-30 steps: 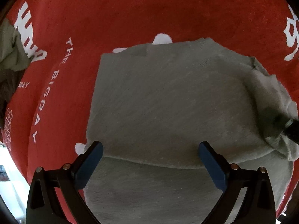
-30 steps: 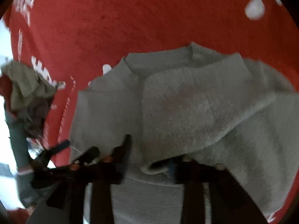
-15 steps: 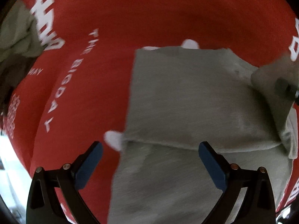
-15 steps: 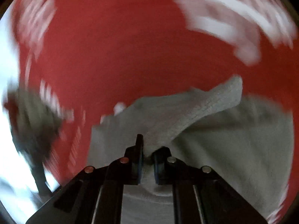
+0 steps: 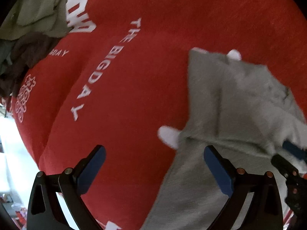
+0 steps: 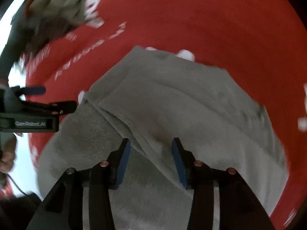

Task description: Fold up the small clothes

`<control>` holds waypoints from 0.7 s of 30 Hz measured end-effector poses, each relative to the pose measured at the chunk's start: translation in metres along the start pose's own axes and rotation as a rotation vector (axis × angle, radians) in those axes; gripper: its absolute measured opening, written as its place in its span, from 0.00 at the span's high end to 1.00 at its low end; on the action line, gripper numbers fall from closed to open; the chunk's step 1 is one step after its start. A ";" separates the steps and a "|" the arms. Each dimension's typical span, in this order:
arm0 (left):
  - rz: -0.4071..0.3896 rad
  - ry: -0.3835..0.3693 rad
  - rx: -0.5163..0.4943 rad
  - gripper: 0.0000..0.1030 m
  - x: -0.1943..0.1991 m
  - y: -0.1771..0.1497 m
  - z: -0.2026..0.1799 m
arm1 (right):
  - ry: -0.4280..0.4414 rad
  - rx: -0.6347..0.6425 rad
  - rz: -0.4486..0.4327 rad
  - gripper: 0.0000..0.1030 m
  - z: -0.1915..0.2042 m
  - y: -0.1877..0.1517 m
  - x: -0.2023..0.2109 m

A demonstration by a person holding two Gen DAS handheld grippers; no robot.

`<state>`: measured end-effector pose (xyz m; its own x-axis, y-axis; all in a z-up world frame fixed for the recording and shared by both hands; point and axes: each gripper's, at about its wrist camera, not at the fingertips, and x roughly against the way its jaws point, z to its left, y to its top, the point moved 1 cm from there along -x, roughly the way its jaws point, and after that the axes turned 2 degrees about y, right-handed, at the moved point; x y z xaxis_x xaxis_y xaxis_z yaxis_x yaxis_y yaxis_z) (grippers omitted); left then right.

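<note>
Since the fold is laid, right claw (image 6: pixel 151 161) is opening off the grey garment (image 6: pixel 172 105); left claw (image 5: pixel 153 169) is hovering wide open, empty.

Grey garment (image 6: pixel 172 99) — fuzzy knit; red cloth (image 5: pixel 153 19) — matt.

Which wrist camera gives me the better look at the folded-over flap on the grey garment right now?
The right wrist view: the folded flap of the grey garment lies mid-frame, its layered edge running down between the open right gripper. The left wrist view shows the flap only at the right side, blurred, beyond the open left gripper.
</note>
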<state>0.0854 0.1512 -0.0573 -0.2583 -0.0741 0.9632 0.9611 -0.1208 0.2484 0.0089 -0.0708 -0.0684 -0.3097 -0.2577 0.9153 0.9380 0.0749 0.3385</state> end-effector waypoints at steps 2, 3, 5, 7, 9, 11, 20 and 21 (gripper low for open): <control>-0.012 -0.036 -0.021 0.01 0.005 0.006 -0.012 | 0.031 -0.159 -0.010 0.53 -0.031 -0.015 0.017; -0.017 -0.053 -0.039 0.01 0.006 0.010 -0.021 | 0.043 -0.260 -0.015 0.53 -0.049 -0.027 0.027; -0.022 -0.068 -0.076 0.01 0.005 0.013 -0.037 | 0.077 -0.462 -0.025 0.53 -0.087 -0.054 0.039; -0.017 -0.075 -0.121 0.01 0.000 0.016 -0.056 | 0.118 -0.664 -0.037 0.53 -0.123 -0.082 0.047; -0.006 -0.095 -0.150 0.01 -0.005 0.018 -0.073 | 0.152 -0.857 -0.065 0.53 -0.155 -0.116 0.052; 0.006 -0.089 -0.175 0.01 -0.014 0.018 -0.088 | 0.170 -0.997 -0.093 0.53 -0.179 -0.142 0.053; 0.025 -0.036 -0.240 0.01 -0.027 0.013 -0.102 | 0.166 -1.101 -0.221 0.94 -0.221 -0.155 0.062; 0.022 -0.035 -0.245 0.01 -0.027 0.012 -0.102 | 0.143 -1.060 -0.204 0.94 -0.220 -0.153 0.061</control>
<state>0.0944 0.0503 -0.0910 -0.2303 -0.0455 0.9721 0.9130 -0.3559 0.1996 -0.1195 -0.3098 -0.1121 -0.5181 -0.2856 0.8062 0.5496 -0.8334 0.0580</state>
